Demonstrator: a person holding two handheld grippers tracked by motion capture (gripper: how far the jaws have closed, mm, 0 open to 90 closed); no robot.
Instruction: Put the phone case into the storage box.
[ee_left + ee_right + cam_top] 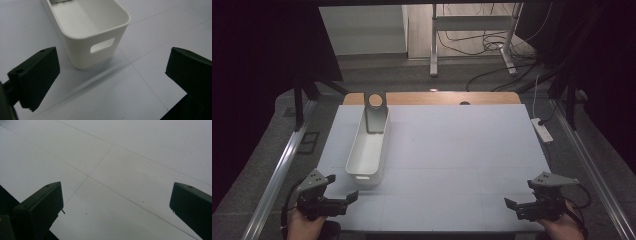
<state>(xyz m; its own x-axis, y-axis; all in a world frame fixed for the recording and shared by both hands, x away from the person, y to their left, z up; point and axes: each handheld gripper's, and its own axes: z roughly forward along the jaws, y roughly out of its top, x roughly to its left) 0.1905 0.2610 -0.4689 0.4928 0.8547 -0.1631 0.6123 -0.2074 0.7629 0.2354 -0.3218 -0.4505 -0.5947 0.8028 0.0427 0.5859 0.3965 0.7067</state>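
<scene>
Left tongs [343, 192] agape by white bin [368, 150], pale tabletop [462, 150]

Far end of the long white plastic bin [87, 32] cut off by the top edge in the left gripper view. Grey metal stand with a round hole [375, 111]: foot hidden inside the bin. Right jaw of the left gripper [110, 82] cropped at the picture's right edge.

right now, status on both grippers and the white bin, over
Left gripper open, empty, just short of the long white plastic bin. Right gripper open over bare white table. Grey metal stand at bin's far end. Path clear.
</scene>
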